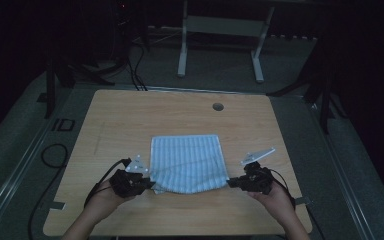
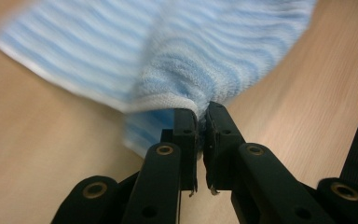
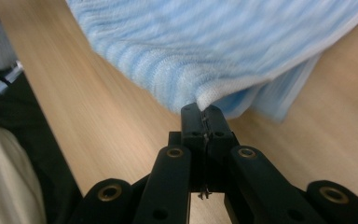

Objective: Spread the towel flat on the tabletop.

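I see a light blue and white striped terry towel (image 1: 187, 162) lying near the middle of the pale wooden worktop (image 1: 130, 120), a little toward my side. It looks folded, because in both gripper views a lower layer shows under the upper one.

The left tongs (image 1: 150, 184) are clenched on the near left corner of the towel. In the left gripper view the black jaws stand almost together, with the white hem of the cloth (image 2: 168, 100) pinched between their tips, and the fabric bunches up from there. The left hand (image 1: 100, 200) holds this gripper low over the worktop.

The right tongs (image 1: 231, 182) are also clenched, grasping the near right corner. In the right gripper view the jaws are pressed together and the towel edge (image 3: 209, 95) comes out directly from their tips. The right hand (image 1: 275, 197) is behind them. At both gripped corners the upper layer is raised a little above the layer beneath it.
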